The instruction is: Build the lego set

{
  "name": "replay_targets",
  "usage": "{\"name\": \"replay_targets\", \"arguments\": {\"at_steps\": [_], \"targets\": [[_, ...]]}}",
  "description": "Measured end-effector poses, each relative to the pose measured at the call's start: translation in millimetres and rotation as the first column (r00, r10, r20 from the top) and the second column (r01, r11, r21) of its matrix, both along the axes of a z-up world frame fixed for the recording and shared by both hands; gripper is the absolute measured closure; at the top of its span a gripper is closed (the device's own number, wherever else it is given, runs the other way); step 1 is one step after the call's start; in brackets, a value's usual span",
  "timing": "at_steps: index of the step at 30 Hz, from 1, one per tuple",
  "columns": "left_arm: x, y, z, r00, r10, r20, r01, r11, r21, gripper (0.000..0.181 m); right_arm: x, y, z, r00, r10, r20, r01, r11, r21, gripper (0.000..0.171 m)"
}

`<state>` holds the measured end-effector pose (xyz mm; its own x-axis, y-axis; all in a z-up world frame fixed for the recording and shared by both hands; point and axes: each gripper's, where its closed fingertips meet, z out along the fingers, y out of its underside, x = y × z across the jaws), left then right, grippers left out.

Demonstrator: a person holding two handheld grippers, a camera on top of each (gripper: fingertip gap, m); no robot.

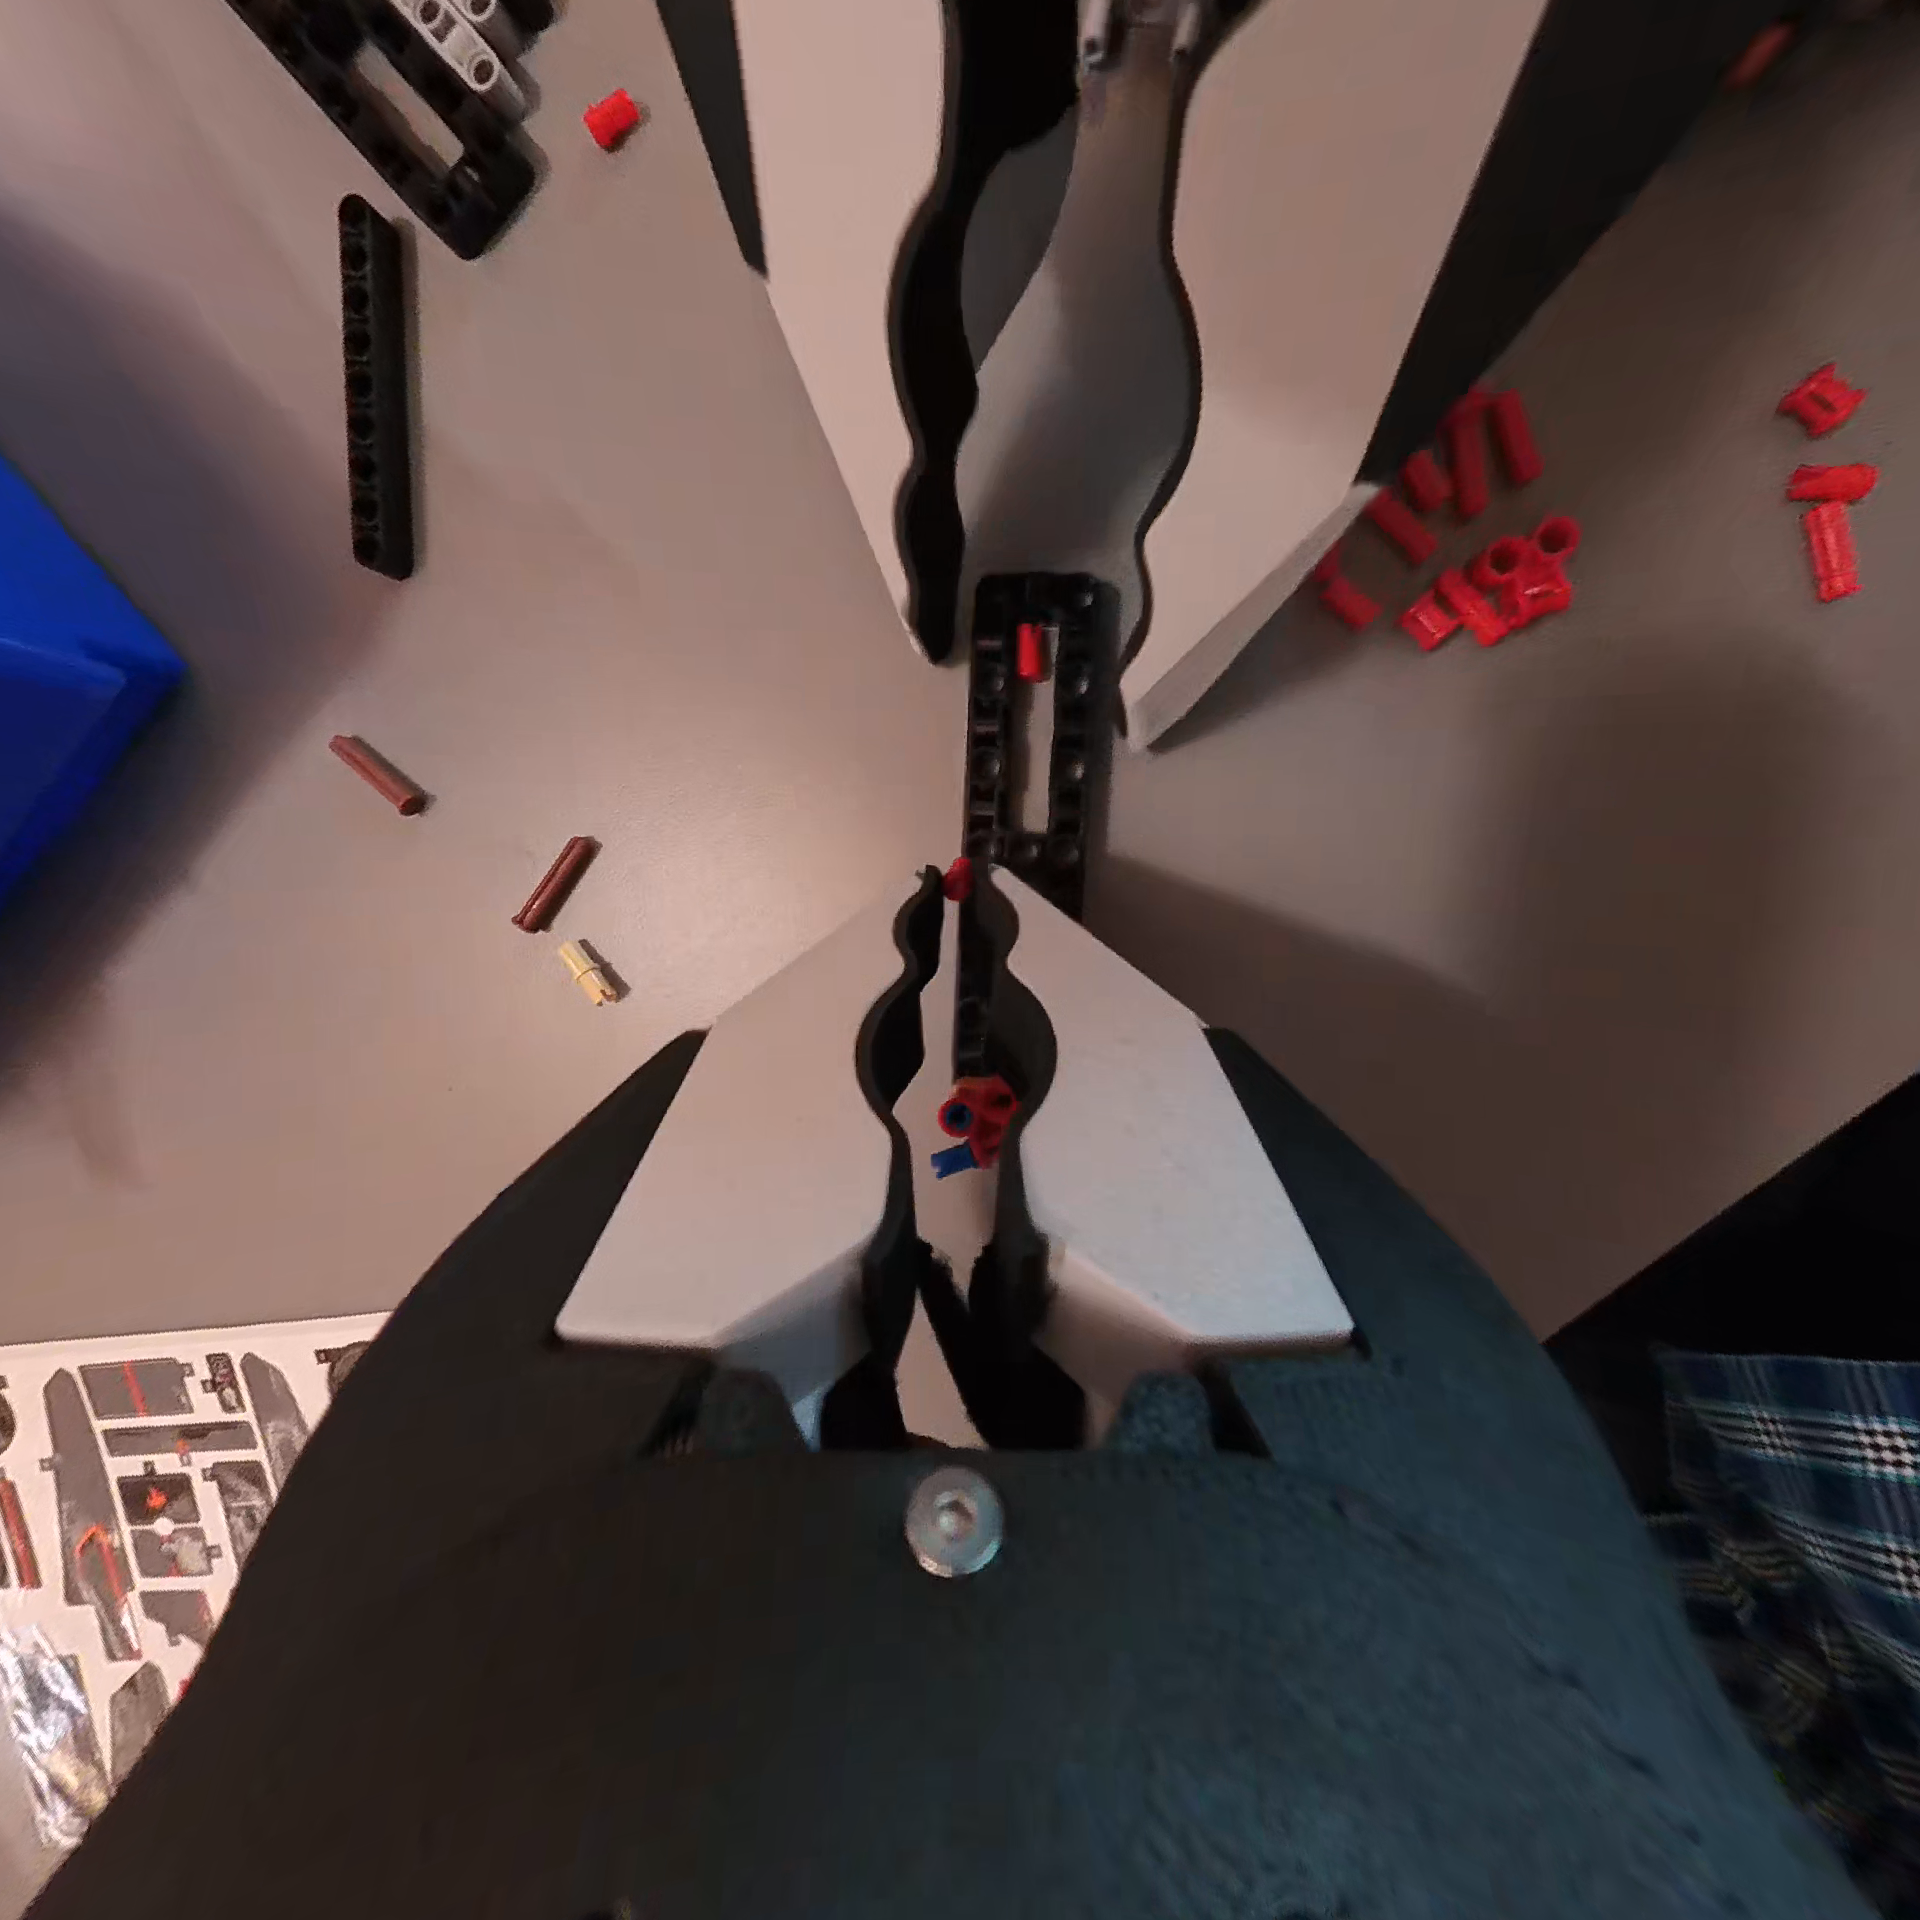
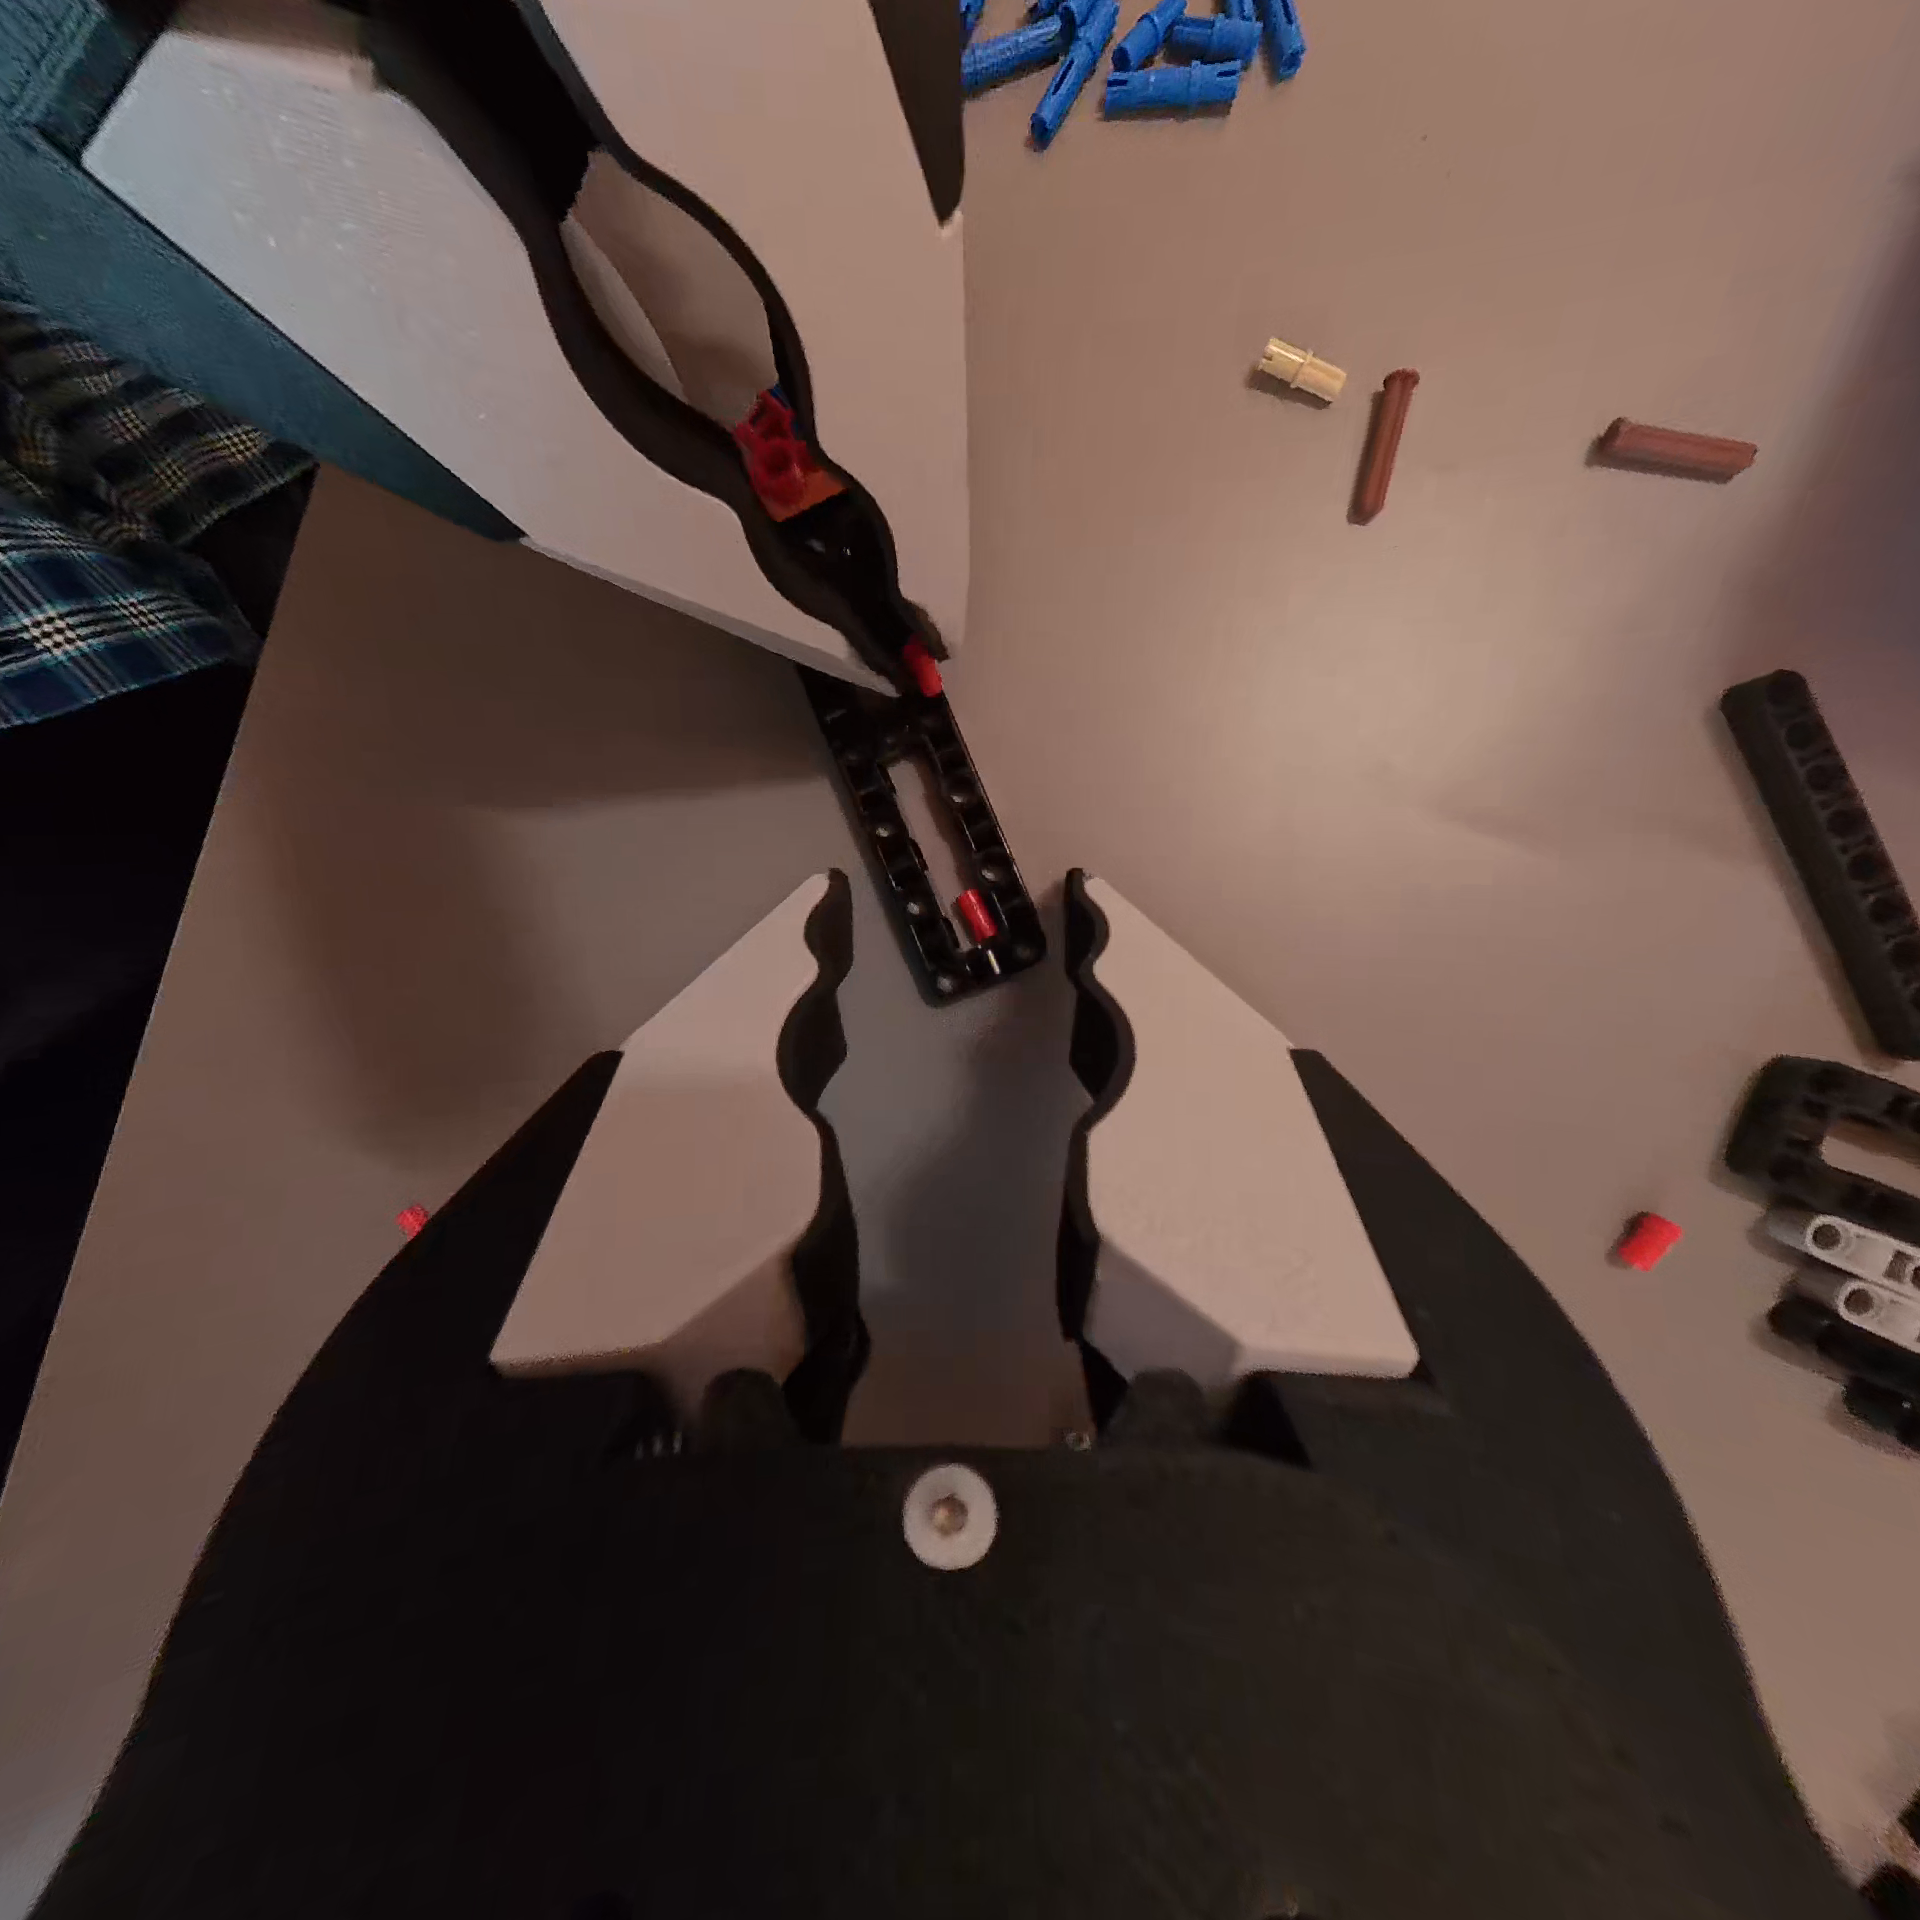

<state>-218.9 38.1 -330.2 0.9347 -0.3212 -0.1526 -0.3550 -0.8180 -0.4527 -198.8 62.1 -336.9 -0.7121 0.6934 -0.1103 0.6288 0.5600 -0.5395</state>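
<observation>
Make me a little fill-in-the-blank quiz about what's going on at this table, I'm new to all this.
1. The left tool is shut on a black ____ carrying red pieces.
2. The right tool is ____, holding nothing.
3. The black frame lies on the table between the two ____.
4. The pile of pins at the far edge is ____.

Missing words: beam; open; tools; blue

Bare table [image 2: 1351, 727] flanks the black frame [image 2: 914, 831]; red pins [image 1: 1455, 540] crowd beyond.
</observation>
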Motion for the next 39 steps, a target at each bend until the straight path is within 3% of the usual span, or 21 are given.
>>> {"name": "replay_targets", "arguments": {"at_steps": [7,12,15,24,30,39], "targets": [[0.4,0.2,1.5,1.000,-0.003,-0.025,0.003,1.000,0.001,0.178,4.2,10.4,6.2,0.999,0.020,-0.026,-0.019,1.000,0.017,0.133],[3.0,-0.4,3.0,0.999,0.000,-0.040,0.000,1.000,0.001,0.178,12.3,2.3,-2.3,1.000,0.005,-0.006,-0.005,1.000,0.025,0.147],[3.5,-0.9,6.4,0.999,0.010,-0.046,-0.009,1.000,0.021,0.177,15.6,0.4,1.3,1.000,-0.023,-0.004,0.023,1.000,0.005,0.144],[5.6,-7.2,20.9,0.998,0.006,-0.058,-0.005,1.000,0.024,0.178,39.7,23.1,50.6,0.993,-0.090,-0.073,0.091,0.996,0.013,0.139],[10.7,-5.7,27.6,0.993,-0.066,-0.100,0.066,0.998,0.002,0.178,73.8,37.8,74.3,0.981,-0.127,-0.145,0.135,0.990,0.049,0.140],[12.6,-6.6,20.1,0.959,-0.203,-0.197,0.193,0.979,-0.070,0.178,127.2,62.7,95.0,0.931,-0.280,-0.232,0.262,0.959,-0.108,0.145]]}}
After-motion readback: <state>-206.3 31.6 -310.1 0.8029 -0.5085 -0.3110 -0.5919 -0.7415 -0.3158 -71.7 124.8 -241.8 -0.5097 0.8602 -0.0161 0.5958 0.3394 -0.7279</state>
